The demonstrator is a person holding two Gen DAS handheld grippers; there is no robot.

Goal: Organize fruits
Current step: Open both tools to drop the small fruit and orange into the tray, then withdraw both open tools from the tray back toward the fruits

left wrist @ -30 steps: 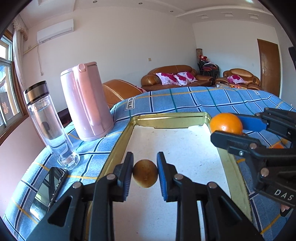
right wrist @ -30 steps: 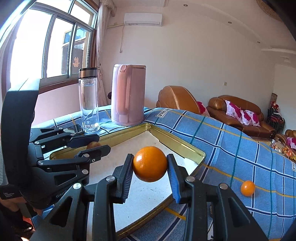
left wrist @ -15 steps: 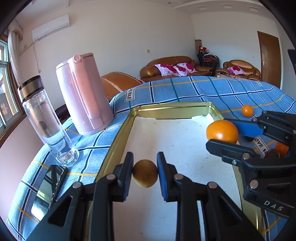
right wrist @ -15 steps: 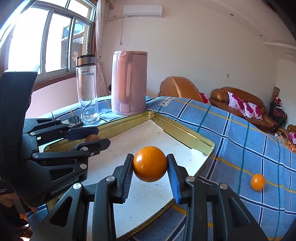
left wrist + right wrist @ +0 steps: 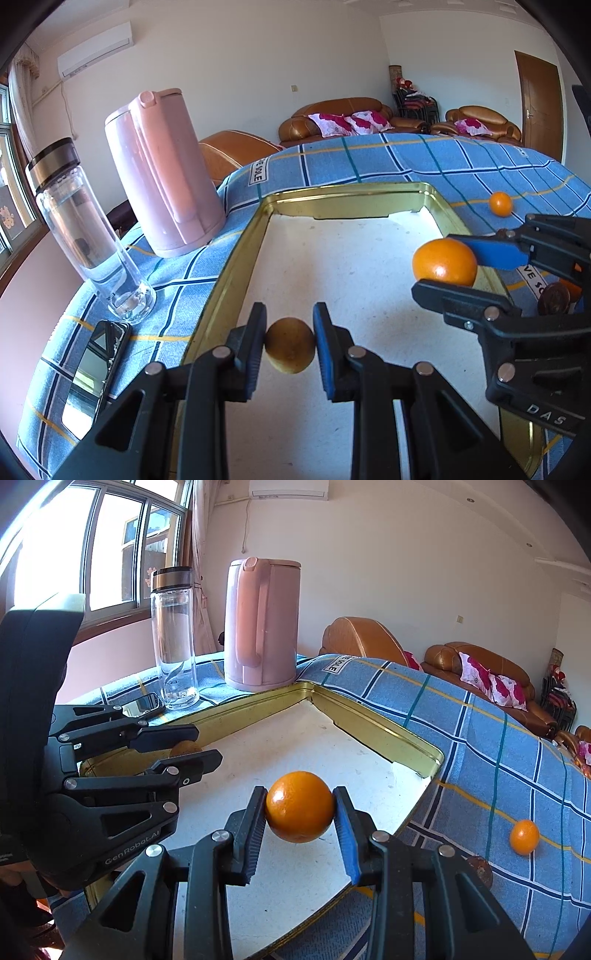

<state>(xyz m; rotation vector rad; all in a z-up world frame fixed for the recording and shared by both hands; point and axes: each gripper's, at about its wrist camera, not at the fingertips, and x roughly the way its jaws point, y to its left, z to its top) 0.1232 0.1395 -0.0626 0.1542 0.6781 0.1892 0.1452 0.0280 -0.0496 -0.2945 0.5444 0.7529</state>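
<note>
- The left gripper (image 5: 290, 345) is pinching a small round brownish-yellow fruit (image 5: 290, 345) between its blue-padded fingertips, over the near part of the gold-rimmed rectangular metal tray (image 5: 236, 254).
- The right gripper (image 5: 300, 808) is clamping a round bright orange (image 5: 300, 806) between its pads, above the tray's white floor near its right rim.
- A smaller orange fruit (image 5: 523, 837) is lying on the blue checked tablecloth (image 5: 480, 746), well apart from the tray.
- A pink plastic kettle (image 5: 162, 177) and a clear glass bottle (image 5: 88, 236) are standing beside the tray's left edge.
</note>
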